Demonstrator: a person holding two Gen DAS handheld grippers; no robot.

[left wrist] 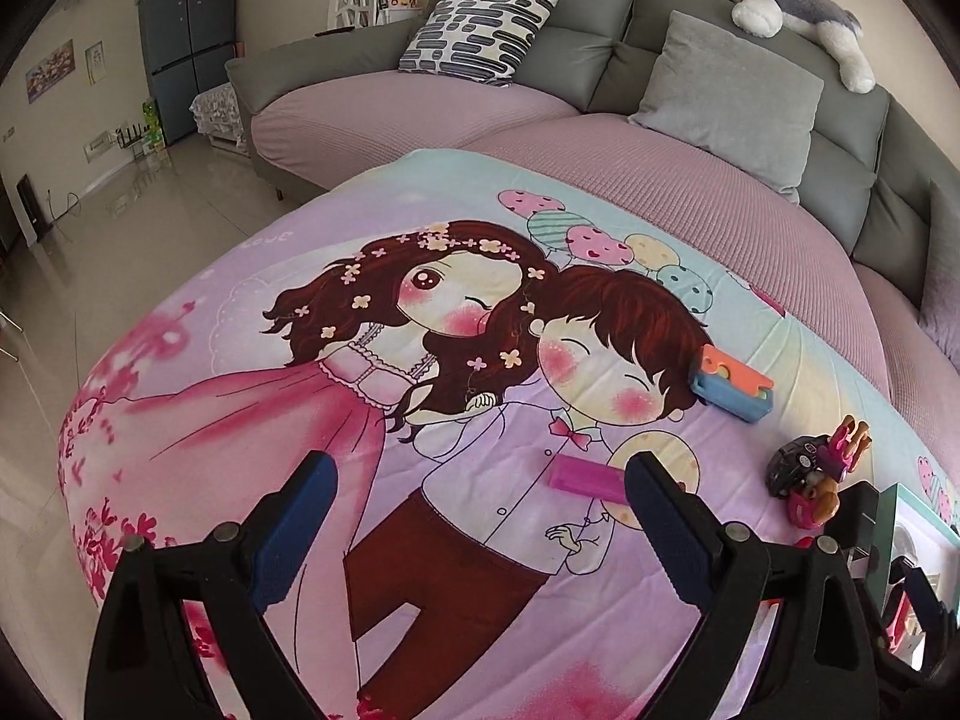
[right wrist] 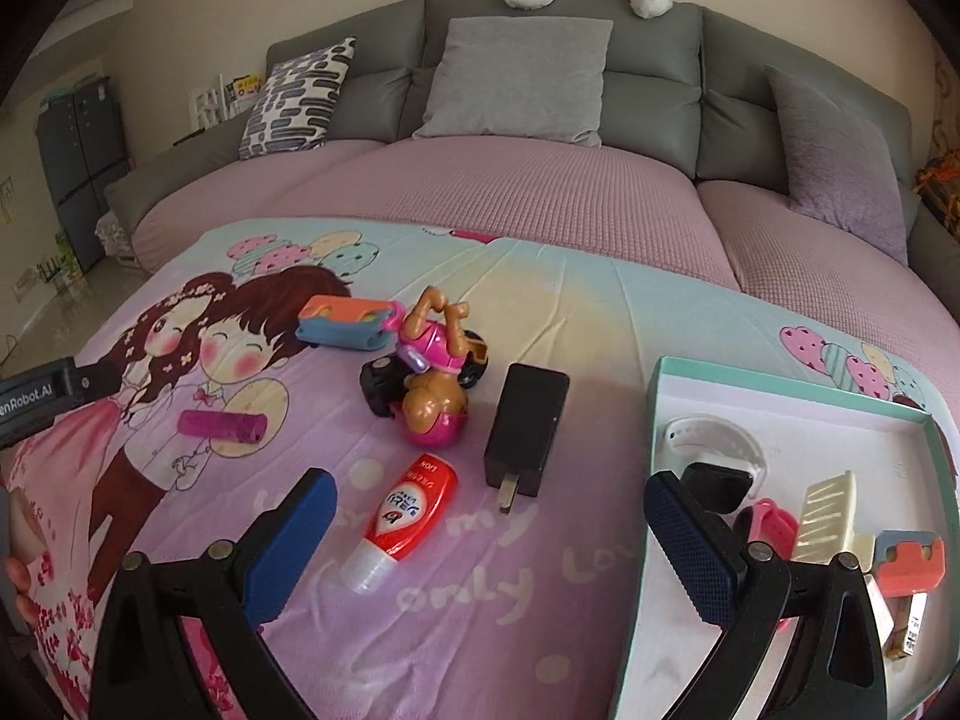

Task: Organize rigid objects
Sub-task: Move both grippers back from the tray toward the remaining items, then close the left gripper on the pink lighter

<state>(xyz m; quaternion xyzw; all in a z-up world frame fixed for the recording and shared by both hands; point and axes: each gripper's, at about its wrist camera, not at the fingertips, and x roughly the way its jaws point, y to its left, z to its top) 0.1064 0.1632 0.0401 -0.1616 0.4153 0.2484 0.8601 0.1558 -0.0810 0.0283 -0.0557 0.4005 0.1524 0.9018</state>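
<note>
Just ahead of the right claw — spread wide, empty — red tube.

On the blanket: one red tube, one black charger, one pink bar, one orange-and-blue case, two toy figures, one box.

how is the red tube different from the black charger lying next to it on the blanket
The tube is red with white print and a clear cap; the charger is plain black. The tube is rounded and tapers toward its cap; the charger is a boxy block with metal prongs. The tube lies tilted leftward at its cap end; the charger lies nearly straight. Both lie flat on the blanket, outside the box.
</note>
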